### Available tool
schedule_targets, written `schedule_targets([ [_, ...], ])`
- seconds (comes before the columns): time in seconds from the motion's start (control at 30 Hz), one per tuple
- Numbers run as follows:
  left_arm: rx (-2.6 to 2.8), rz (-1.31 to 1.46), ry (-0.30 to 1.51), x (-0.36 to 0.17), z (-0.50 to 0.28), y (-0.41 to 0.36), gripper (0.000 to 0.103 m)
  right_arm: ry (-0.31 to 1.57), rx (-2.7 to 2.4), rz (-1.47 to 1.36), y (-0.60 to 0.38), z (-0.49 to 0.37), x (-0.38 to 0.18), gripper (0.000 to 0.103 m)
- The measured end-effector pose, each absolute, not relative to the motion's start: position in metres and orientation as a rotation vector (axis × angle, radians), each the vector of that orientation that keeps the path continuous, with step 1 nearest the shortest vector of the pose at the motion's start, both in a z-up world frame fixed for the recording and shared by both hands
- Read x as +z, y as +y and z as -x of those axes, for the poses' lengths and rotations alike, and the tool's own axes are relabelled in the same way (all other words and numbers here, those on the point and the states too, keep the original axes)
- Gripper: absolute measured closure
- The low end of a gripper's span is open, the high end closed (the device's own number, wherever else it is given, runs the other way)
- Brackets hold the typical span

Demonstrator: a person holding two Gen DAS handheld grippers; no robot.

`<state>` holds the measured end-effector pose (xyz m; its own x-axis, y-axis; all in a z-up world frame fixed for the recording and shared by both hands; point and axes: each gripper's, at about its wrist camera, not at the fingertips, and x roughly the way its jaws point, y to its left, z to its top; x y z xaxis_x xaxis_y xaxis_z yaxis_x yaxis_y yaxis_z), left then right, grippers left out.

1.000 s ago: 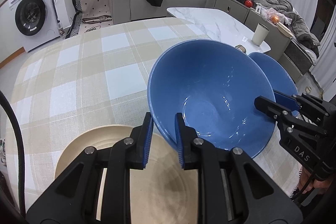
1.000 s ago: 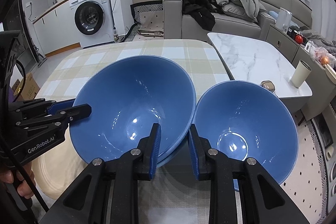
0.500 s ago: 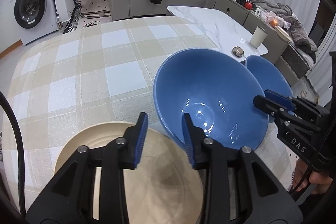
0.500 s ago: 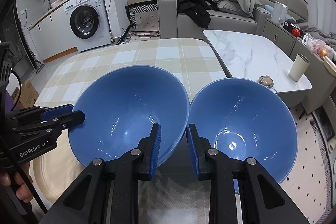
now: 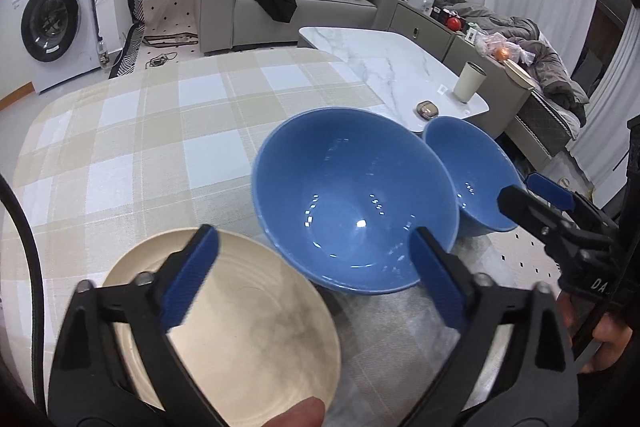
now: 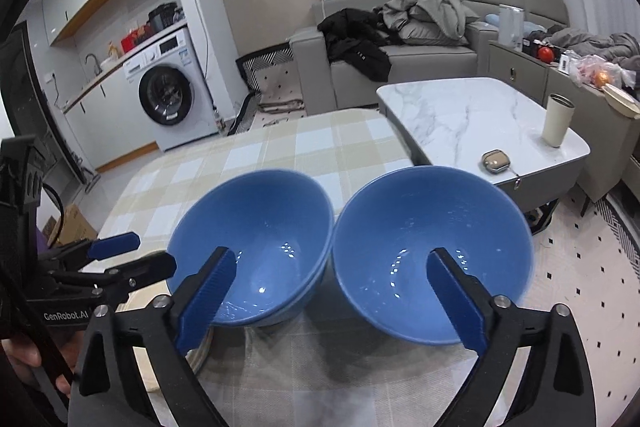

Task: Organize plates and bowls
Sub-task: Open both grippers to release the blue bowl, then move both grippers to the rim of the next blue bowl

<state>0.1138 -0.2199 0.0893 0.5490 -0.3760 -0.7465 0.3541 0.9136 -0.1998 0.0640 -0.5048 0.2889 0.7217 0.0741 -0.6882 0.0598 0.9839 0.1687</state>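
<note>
Two blue bowls sit side by side on the checked table: the left bowl (image 6: 256, 247) beside the right bowl (image 6: 432, 255), rims nearly touching. A cream plate (image 5: 240, 323) lies near left. The left gripper (image 5: 316, 279) and right gripper (image 6: 332, 299) both hang spread wide, holding nothing. Likely next: grasp one bowl's rim and nest it.

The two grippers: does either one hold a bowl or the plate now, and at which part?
Nothing is held. The left gripper and the right gripper both have their jaws wide open, with no bowl or plate clamped between them.
</note>
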Motion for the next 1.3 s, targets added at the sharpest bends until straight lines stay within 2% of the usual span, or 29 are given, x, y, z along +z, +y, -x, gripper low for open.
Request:
schedule_targets([
  [0.1,-0.455,0.036,0.886,0.093,-0.106,-0.229,0.001,0.739,-0.003,-0.221,-0.518,-0.05,0.296,0.0],
  [0.93,-0.624,0.023,0.957,0.093,-0.072,-0.333,0.002,0.635,-0.171,-0.318,-0.605,0.04,0.317,0.0],
  [1.03,-0.665,0.025,0.969,0.092,-0.069,-0.345,0.019,0.63,-0.202,-0.335,-0.619,0.052,0.314,0.001],
  [1.1,-0.693,0.021,0.99,0.09,-0.069,-0.355,0.034,0.625,-0.214,-0.35,-0.627,0.057,0.313,0.001],
  [1.17,-0.72,0.03,1.004,0.088,-0.068,-0.361,0.043,0.621,-0.222,-0.367,-0.635,0.062,0.312,0.001],
  [1.27,-0.753,0.07,1.033,0.084,-0.071,-0.366,0.05,0.626,-0.24,-0.373,-0.644,0.066,0.308,0.005],
  [1.3,-0.746,0.078,1.036,0.082,-0.074,-0.366,0.05,0.63,-0.238,-0.377,-0.645,0.066,0.306,0.012],
])
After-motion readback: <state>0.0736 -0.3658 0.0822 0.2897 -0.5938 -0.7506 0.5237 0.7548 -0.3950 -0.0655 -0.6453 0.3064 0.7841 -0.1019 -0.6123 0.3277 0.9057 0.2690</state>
